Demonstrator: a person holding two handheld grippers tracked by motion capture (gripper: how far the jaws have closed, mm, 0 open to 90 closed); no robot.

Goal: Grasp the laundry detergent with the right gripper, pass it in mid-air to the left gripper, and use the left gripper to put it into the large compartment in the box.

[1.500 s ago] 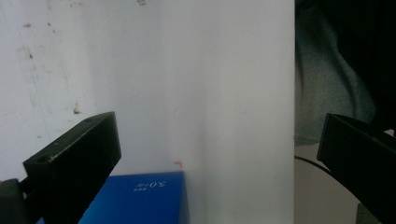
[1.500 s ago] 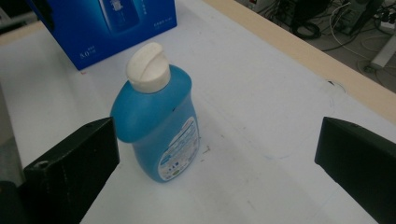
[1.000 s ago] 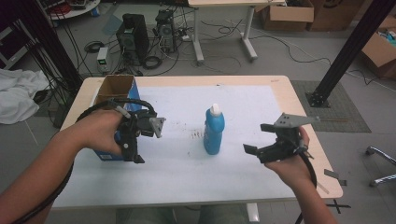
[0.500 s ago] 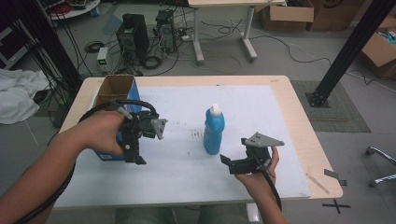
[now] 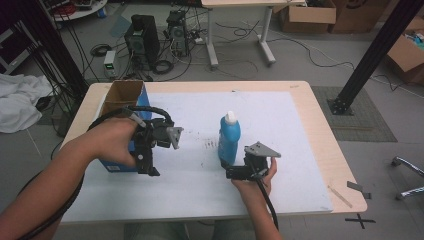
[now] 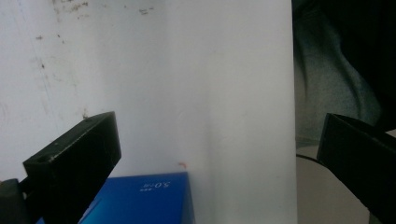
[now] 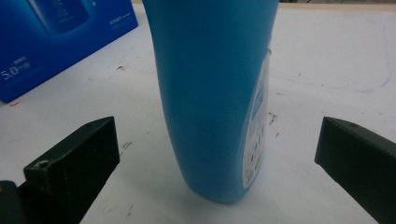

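1. High view: a tall blue plastic bottle with a white cap (image 5: 229,140) stands upright near the middle of the white sheet-covered wooden table (image 5: 300,125).
2. The right gripper (image 5: 231,170) sits at about 5 o'clock from the bottle's base, just beside it, held low by the person's right hand (image 5: 255,180).
3. Right gripper view: the two black jaws are spread wide, released, with the bottle (image 7: 212,93) standing between them and touching neither.
4. The left gripper (image 5: 147,162) hovers at about 9 o'clock from the bottle, well apart from it, over the near end of an open blue cardboard box (image 5: 120,97).
5. Left gripper view: its jaws are also spread wide and hold nothing; a corner of the blue box (image 6: 149,203) lies below them on the white sheet.
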